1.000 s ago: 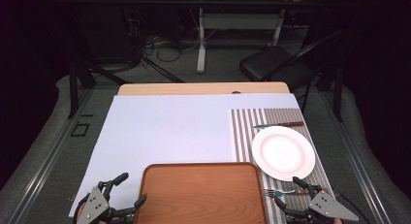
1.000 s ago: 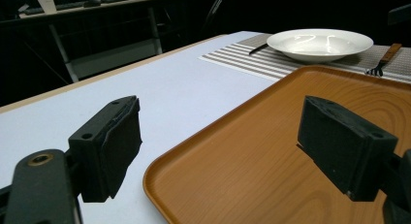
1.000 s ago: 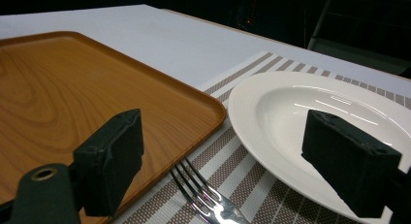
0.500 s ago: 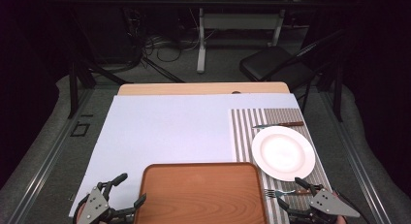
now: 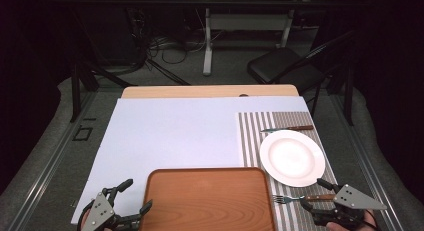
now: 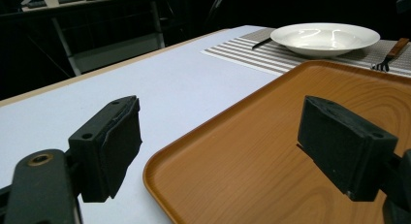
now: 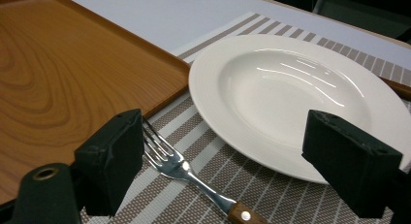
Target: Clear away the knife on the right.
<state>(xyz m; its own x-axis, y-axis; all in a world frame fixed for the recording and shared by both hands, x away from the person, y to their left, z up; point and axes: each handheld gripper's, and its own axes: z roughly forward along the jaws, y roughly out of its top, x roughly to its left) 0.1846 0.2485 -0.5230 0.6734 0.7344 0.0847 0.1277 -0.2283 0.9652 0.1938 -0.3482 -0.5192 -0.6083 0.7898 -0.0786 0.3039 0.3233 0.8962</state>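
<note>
Wood-handled fork (image 7: 194,178) now framed between spread, empty jaws of right gripper (image 5: 314,197), shifted rightward since earlier, lower right. Left gripper (image 5: 131,197) unmoved, jaws spread astride wooden tray (image 5: 210,201) edge. Likely next: fork pickup.

left tool (image 5: 131,198): black jaws, brass screw, grey holed plate | right tool (image 5: 312,194): black jaws, grey three-cornered plate

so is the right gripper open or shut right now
Open. In the right gripper view the right gripper has its jaws wide apart above the fork, pressing on nothing.
</note>
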